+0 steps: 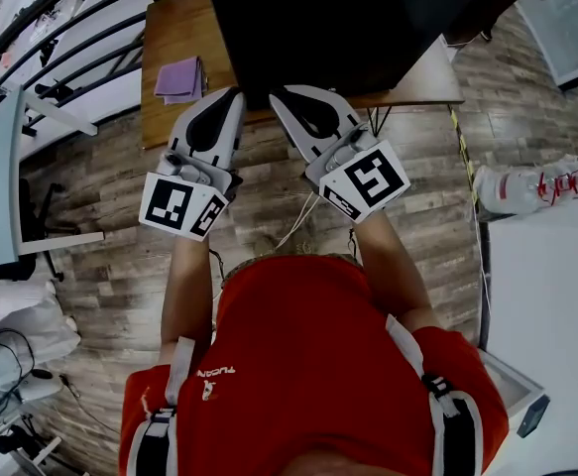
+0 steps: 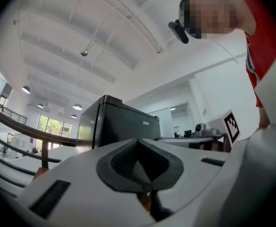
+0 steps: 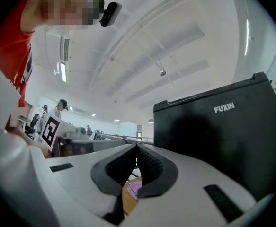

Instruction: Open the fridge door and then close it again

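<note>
Black fridge [image 1: 348, 18] up on a wooden table [image 1: 174, 38], door closed. Left gripper [image 1: 235, 94] and right gripper [image 1: 277, 95] held side by side, close in front of the fridge, tips over the table edge. Both pairs of jaws pressed together, with nothing held in them. Purple cloth [image 1: 179, 77] flat on the table, left of the fridge and near the left gripper.

one fridge [image 1: 348, 23], one table [image 1: 174, 28], one purple cloth [image 1: 179, 77], two tongs [image 1: 231, 97] [image 1: 279, 97].
</note>
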`<action>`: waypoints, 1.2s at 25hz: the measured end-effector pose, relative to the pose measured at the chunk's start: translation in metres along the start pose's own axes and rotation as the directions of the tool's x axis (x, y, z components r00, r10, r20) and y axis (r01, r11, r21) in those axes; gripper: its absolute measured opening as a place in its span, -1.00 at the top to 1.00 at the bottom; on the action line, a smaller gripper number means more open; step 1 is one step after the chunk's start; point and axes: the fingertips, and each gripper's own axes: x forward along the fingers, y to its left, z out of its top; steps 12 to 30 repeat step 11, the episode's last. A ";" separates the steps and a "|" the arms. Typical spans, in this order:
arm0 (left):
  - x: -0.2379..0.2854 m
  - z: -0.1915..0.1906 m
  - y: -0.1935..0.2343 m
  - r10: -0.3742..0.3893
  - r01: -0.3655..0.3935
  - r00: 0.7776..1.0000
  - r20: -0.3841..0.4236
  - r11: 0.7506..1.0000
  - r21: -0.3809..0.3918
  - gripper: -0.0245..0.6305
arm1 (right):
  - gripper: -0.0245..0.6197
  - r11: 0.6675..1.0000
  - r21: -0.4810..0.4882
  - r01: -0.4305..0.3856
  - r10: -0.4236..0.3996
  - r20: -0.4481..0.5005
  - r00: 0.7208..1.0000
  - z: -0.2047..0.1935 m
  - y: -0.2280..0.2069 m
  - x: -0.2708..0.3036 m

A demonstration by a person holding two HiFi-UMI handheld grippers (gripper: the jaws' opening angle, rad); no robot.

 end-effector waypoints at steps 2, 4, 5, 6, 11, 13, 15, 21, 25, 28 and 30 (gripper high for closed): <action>0.001 0.001 0.001 0.000 0.000 1.000 -0.001 1.000 0.000 0.90 | 0.84 1.000 -0.001 0.001 -0.001 0.001 1.000 0.001 -0.002 0.001; 0.002 0.001 0.003 0.000 0.000 1.000 -0.002 1.000 0.000 0.90 | 0.84 1.000 -0.001 0.003 -0.003 0.003 1.000 0.002 -0.003 0.002; 0.002 0.001 0.004 -0.001 0.001 1.000 -0.002 1.000 0.000 0.90 | 0.85 1.000 -0.001 0.004 -0.004 0.003 1.000 0.001 -0.003 0.003; 0.001 0.001 0.005 -0.001 0.001 1.000 -0.002 1.000 0.000 0.90 | 0.84 1.000 -0.001 0.005 -0.005 0.003 1.000 0.001 -0.003 0.003; 0.000 -0.001 0.002 -0.003 0.003 1.000 -0.002 1.000 0.002 0.90 | 0.84 1.000 -0.002 0.006 -0.006 0.004 1.000 0.000 -0.001 -0.001; 0.000 -0.001 0.002 -0.003 0.003 1.000 -0.002 1.000 0.002 0.90 | 0.84 1.000 -0.002 0.006 -0.006 0.004 1.000 0.000 -0.001 -0.001; 0.000 -0.001 0.002 -0.003 0.003 1.000 -0.002 1.000 0.002 0.90 | 0.84 1.000 -0.002 0.006 -0.006 0.004 1.000 0.000 -0.001 -0.001; 0.000 -0.001 0.002 -0.003 0.003 1.000 -0.002 1.000 0.002 0.90 | 0.84 1.000 -0.002 0.006 -0.006 0.004 1.000 0.000 -0.001 -0.001; 0.000 -0.001 0.002 -0.003 0.003 1.000 -0.002 1.000 0.002 0.90 | 0.84 1.000 -0.002 0.006 -0.006 0.004 1.000 0.000 -0.001 -0.001; 0.000 -0.001 0.002 -0.003 0.003 1.000 -0.002 1.000 0.002 0.90 | 0.84 1.000 -0.002 0.006 -0.006 0.004 1.000 0.000 -0.001 -0.001; 0.000 -0.001 0.002 -0.003 0.003 1.000 -0.002 1.000 0.002 0.90 | 0.84 1.000 -0.002 0.006 -0.006 0.004 1.000 0.000 -0.001 -0.001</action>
